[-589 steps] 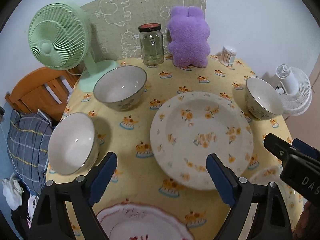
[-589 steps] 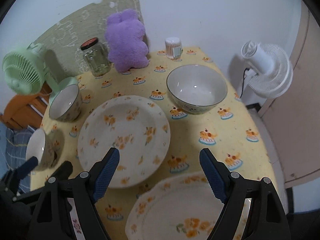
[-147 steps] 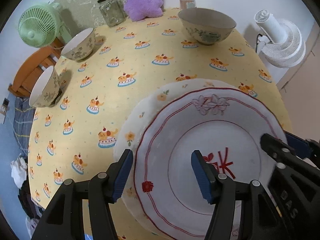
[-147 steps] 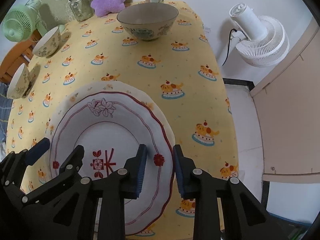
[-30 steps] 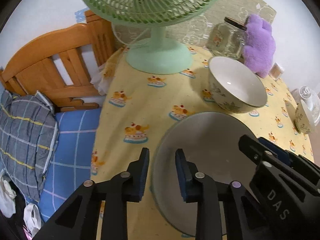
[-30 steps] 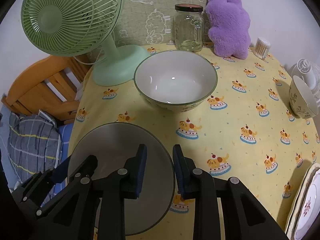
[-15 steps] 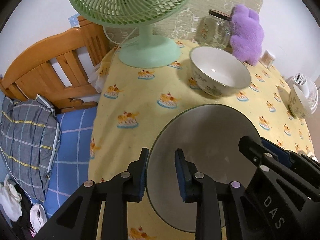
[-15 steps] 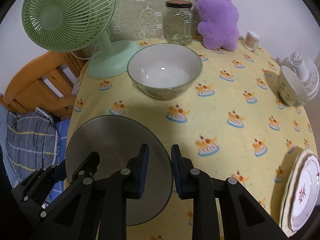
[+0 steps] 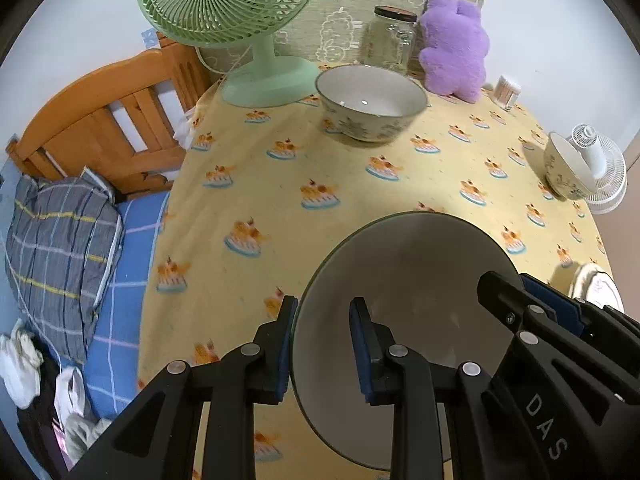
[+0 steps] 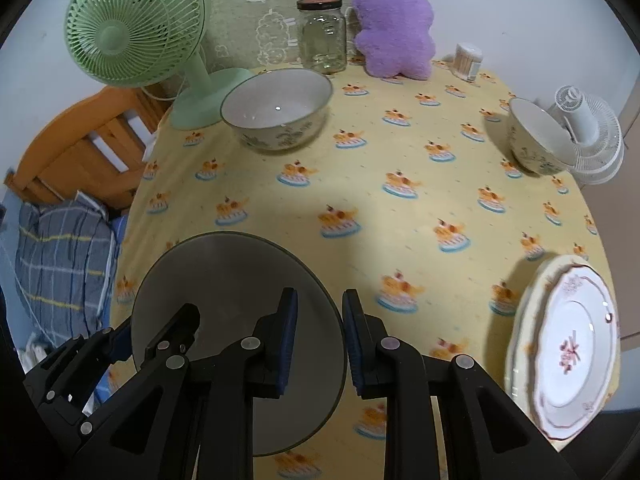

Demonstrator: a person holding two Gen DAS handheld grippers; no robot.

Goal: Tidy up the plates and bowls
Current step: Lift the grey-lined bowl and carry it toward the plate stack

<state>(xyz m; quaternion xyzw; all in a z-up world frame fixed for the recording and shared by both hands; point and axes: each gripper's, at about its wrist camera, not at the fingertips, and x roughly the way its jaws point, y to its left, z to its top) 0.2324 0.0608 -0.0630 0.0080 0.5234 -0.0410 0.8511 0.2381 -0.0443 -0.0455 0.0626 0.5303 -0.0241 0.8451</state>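
Note:
Both grippers hold one white bowl with a dark green rim (image 9: 404, 280), lifted above the table. My left gripper (image 9: 322, 340) is shut on its left rim. My right gripper (image 10: 318, 332) is shut on its right rim; the bowl (image 10: 236, 288) fills the lower left of the right wrist view. A second floral bowl (image 9: 370, 102) (image 10: 276, 108) stands at the back near the green fan. A third bowl (image 9: 566, 168) (image 10: 536, 136) stands at the right edge. A stack of plates (image 10: 564, 340), red-patterned plate on top, lies at the front right and also shows in the left wrist view (image 9: 596, 286).
A yellow cake-print cloth (image 10: 400, 208) covers the round table. At the back stand a green fan (image 10: 136, 24), a glass jar (image 10: 324, 36), a purple plush (image 10: 394, 24) and a cotton-swab tub (image 10: 468, 60). A white fan (image 10: 588, 136) stands off the right edge; a wooden bed (image 9: 108, 120) lies left.
The held bowl and both grippers have moved back and to the right, away from the green fan. The plate stack has come further into the right wrist view.

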